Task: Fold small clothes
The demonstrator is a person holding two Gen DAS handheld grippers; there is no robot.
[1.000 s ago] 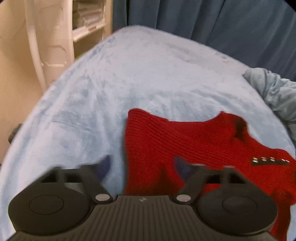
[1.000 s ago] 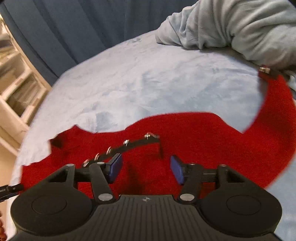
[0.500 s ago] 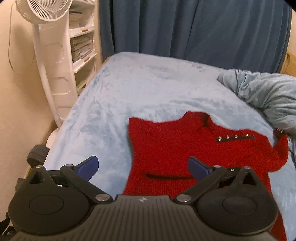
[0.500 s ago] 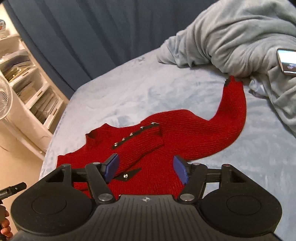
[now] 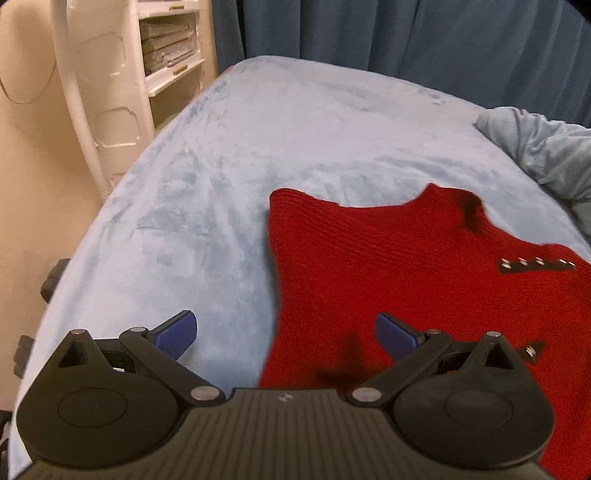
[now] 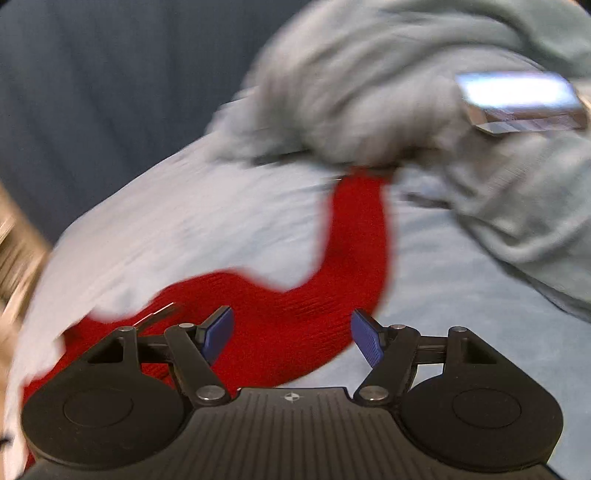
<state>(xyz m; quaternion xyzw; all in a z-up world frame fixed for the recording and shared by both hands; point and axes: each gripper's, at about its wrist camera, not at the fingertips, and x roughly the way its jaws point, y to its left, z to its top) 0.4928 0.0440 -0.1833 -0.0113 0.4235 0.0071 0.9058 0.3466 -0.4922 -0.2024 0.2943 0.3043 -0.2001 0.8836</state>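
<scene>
A red knitted sweater (image 5: 406, 266) lies flat on the pale blue bed cover (image 5: 258, 147), with a dark strip of metal studs (image 5: 537, 264) near its right shoulder. My left gripper (image 5: 286, 332) hovers over the sweater's left edge, open wide with nothing between its fingers. In the blurred right wrist view, the sweater's long sleeve (image 6: 358, 240) stretches away toward a crumpled grey-blue blanket (image 6: 369, 92). My right gripper (image 6: 291, 334) hangs above the base of that sleeve; its jaws are opening and hold nothing.
A white fan stand (image 5: 79, 110) and white shelves of books (image 5: 166, 40) stand left of the bed. Dark blue curtains (image 5: 406, 33) hang behind. The blanket heap (image 5: 546, 155) fills the bed's right side, and a shiny flat device (image 6: 517, 99) rests on it.
The left gripper opened wide, pulled back, then came in close to the sweater's left edge. The right gripper widened and swung right, from the studded shoulder to the sleeve.
</scene>
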